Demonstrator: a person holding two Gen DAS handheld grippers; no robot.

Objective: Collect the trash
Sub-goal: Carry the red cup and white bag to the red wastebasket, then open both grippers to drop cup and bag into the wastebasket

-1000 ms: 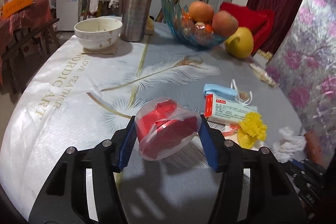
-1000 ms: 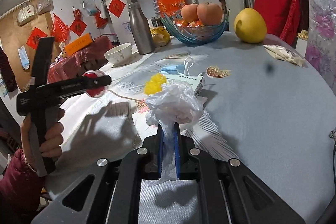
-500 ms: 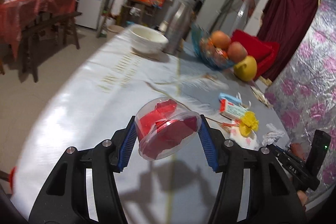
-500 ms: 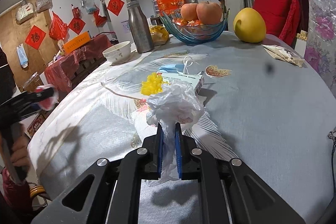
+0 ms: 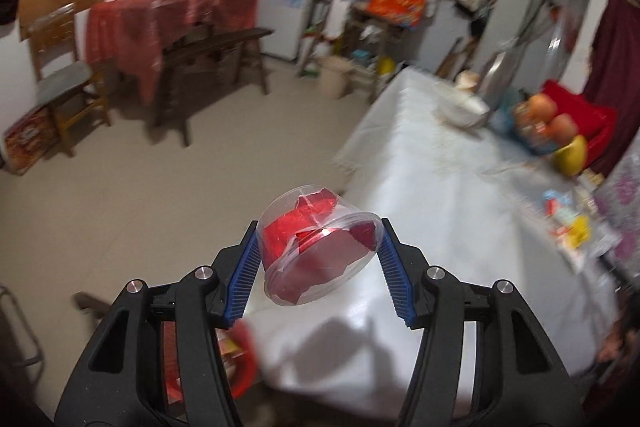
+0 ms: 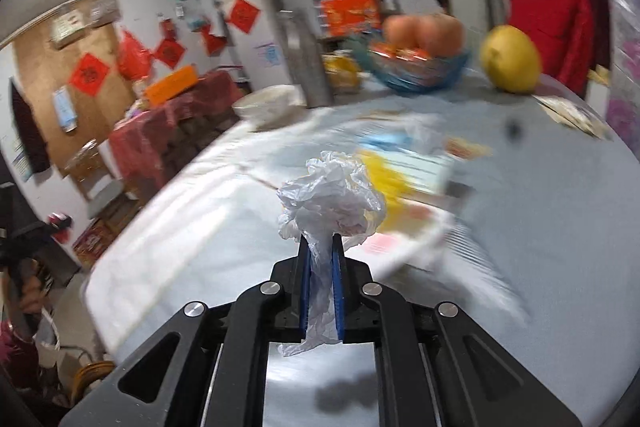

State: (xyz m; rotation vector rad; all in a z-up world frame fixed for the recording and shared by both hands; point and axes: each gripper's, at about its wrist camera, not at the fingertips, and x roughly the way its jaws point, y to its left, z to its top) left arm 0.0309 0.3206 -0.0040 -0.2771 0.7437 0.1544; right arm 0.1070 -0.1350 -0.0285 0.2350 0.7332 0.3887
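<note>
Motion blur smears most of what lies past the fingers in both views. Beyond the right gripper's (image 6: 320, 247) fingertips, the yellow item (image 6: 384, 179) and the flat box (image 6: 416, 163) behind the crumpled white plastic (image 6: 330, 199) are streaks, so their print cannot be read. The plastic's pinched stretch is hidden between the 2 blue pads (image 6: 305, 287). Far right of the left gripper's (image 5: 318, 259) fingers, the fruit bowl (image 5: 536, 131) and small litter (image 5: 572, 227) are blurred. Below its left finger a red rim (image 5: 244, 359) is blurred and partly hidden.
</note>
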